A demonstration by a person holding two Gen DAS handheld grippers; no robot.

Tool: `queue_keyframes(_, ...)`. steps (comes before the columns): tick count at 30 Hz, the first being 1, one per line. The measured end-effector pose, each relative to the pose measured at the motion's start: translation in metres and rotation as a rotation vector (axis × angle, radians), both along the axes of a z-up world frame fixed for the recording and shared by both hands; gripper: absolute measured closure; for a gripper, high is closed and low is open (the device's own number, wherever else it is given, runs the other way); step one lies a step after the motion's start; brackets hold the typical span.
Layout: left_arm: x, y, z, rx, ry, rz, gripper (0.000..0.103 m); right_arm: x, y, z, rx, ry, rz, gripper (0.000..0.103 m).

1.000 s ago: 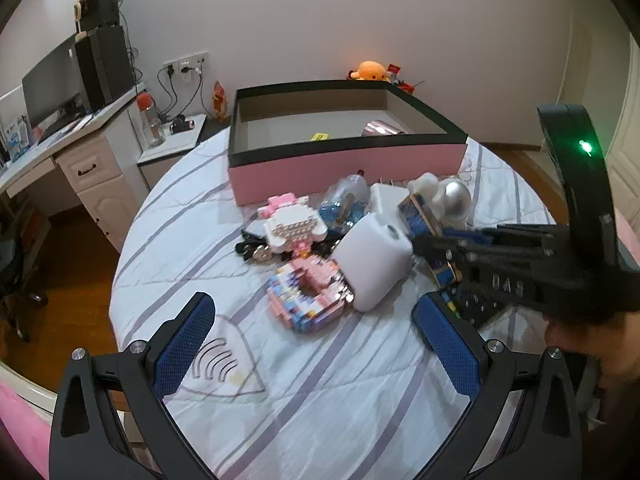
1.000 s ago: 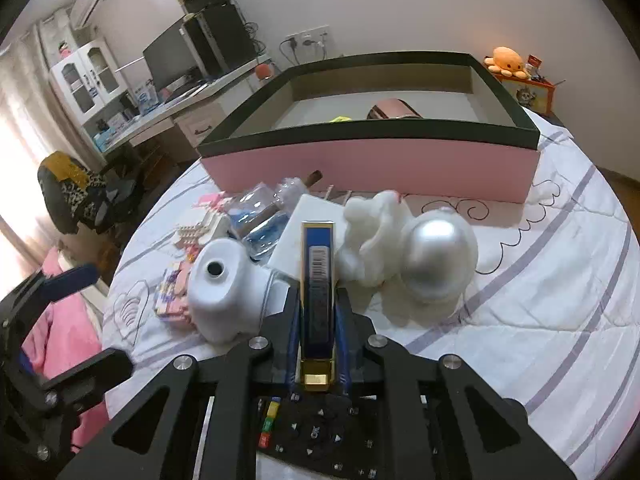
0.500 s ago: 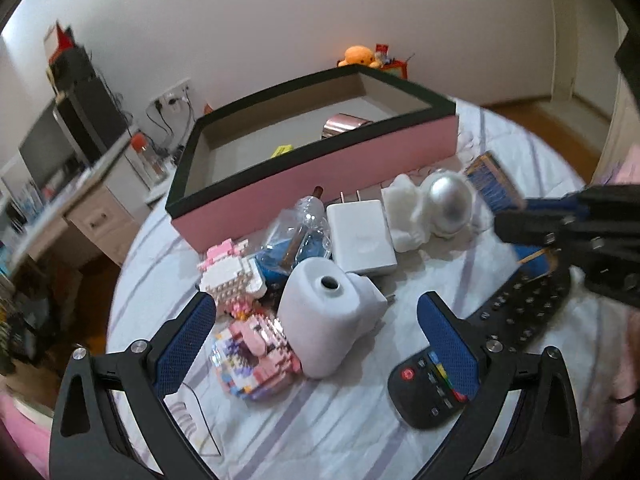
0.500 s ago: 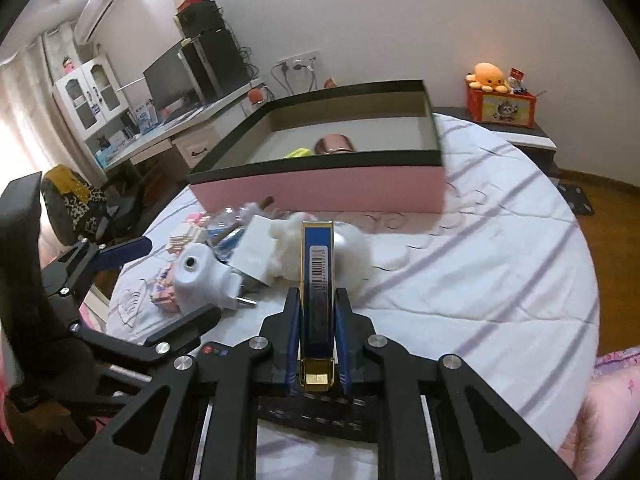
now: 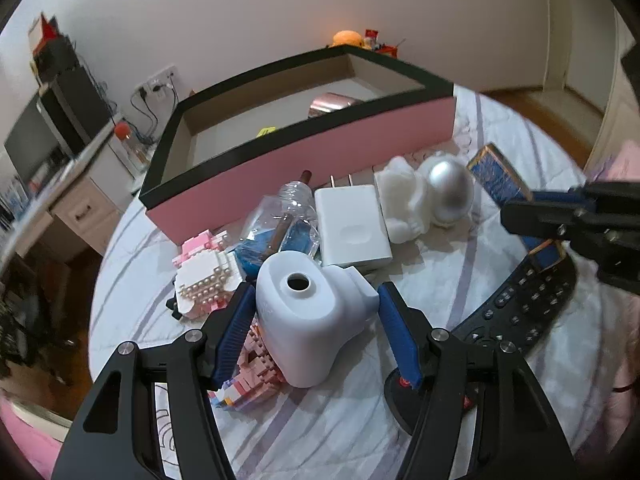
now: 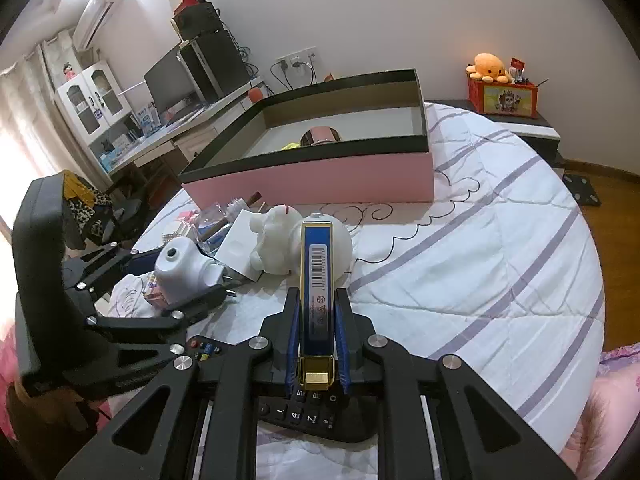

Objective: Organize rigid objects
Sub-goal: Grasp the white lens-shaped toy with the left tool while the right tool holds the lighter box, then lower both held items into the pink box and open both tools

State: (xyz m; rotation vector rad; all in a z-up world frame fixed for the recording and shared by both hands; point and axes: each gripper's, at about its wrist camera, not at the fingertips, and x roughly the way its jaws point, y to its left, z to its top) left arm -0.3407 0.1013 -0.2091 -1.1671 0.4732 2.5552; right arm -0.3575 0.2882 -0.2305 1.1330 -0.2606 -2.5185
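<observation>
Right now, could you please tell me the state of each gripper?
Left gripper: closing around the white plug-in device; a firm grip cannot be told.
Right gripper: shut on the blue and gold box.

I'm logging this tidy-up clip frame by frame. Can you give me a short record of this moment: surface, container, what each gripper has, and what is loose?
surface: striped bedspread
container: pink box, open, a rose-gold can inside
left gripper: jaws closing around the white plug-in device, lying among the clutter
right gripper: shut on the blue and gold pack
loose: white charger, white and silver figurine, black remote, pink brick toys
</observation>
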Motion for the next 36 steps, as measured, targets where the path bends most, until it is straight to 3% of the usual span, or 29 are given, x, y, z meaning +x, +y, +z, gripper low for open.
queue_keyframes(10,0.014,-0.023,0.032,0.195,0.012,-0.028,0.039,0.008,-0.01,0.015,0.01,0.042,0.008,0.087)
queue_keyframes(24,-0.004,-0.045,0.073,0.259,0.092,-0.036,0.039,-0.013,-0.031,0.047,0.072,0.107,0.037,0.087)
queue_keyframes(36,-0.07,-0.05,0.095,0.32,0.11,-0.063,0.039,-0.075,-0.033,0.068,0.177,0.146,0.031,0.087)
